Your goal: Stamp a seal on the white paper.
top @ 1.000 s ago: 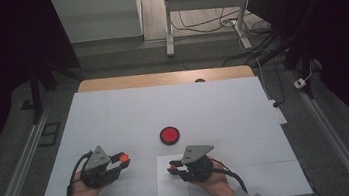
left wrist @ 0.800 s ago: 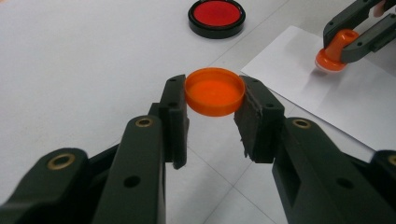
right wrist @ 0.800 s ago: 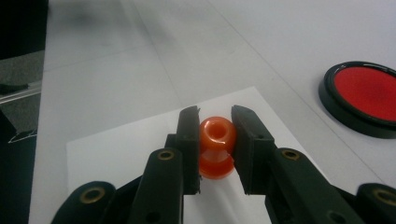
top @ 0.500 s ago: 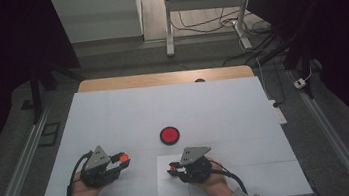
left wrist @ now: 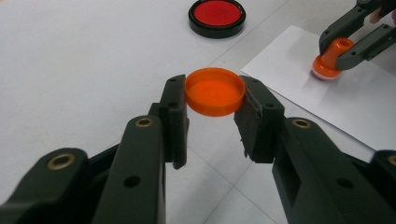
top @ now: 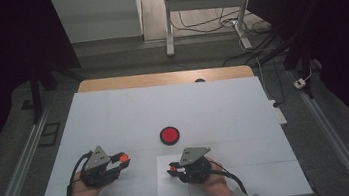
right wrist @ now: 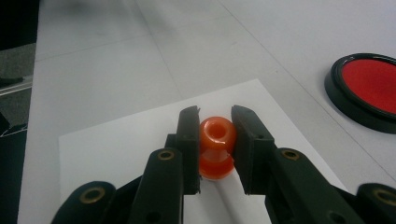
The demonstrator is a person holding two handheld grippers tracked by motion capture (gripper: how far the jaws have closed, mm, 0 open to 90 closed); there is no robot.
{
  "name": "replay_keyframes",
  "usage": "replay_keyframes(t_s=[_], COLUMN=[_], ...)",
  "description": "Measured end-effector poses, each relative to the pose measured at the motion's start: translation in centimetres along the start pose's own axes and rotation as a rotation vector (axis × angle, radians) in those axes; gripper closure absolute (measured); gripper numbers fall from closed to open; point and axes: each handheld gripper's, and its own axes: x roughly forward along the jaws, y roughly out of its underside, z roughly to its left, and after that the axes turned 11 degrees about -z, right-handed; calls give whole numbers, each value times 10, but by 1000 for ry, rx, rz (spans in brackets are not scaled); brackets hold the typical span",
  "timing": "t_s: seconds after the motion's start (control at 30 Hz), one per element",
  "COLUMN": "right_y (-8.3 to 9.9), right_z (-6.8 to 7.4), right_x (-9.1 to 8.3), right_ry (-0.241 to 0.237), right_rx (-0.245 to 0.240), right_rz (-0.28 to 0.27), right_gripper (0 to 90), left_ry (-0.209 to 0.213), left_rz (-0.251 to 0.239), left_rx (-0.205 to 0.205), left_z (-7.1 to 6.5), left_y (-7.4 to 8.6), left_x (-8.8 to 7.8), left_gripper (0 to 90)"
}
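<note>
There, red ink pad (top: 169, 135) uncovered.

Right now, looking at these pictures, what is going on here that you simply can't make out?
- Whether the orange stamp has left a mark on the white paper: its base covers the spot, right gripper view.
- The stamp's face: pressed down on the paper, left gripper view.
- The underside of the orange cap: turned away, between the left gripper's fingers.
- The red ink pad: cut off by the right edge.
</note>
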Motion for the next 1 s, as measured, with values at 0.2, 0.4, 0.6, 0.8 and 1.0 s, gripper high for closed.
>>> replay_keyframes(t_s=[0.2,0.4,0.6,0.8,1.0], right_y=[2,4,7,8,9], right_z=[-1,-2,-1,-2,-2], right_x=[2,2,1,1,1], right_ry=[4,-4,7,-2,0], right_rx=[1,15,12,22,18], right_rz=[15,10,-5,-17,-21], right_gripper=[724,726,729,729,729], left_ry=[0,0,0,0,0], left_rz=[-1,-2,-3,-10,-10], left_rx=[0,-1,-3,1,-2], left_z=[0,0,0,-1,0], left_y=[0,0,0,-1,-1], left_x=[0,0,-1,-2,-2], left_gripper=[648,648,648,648,648])
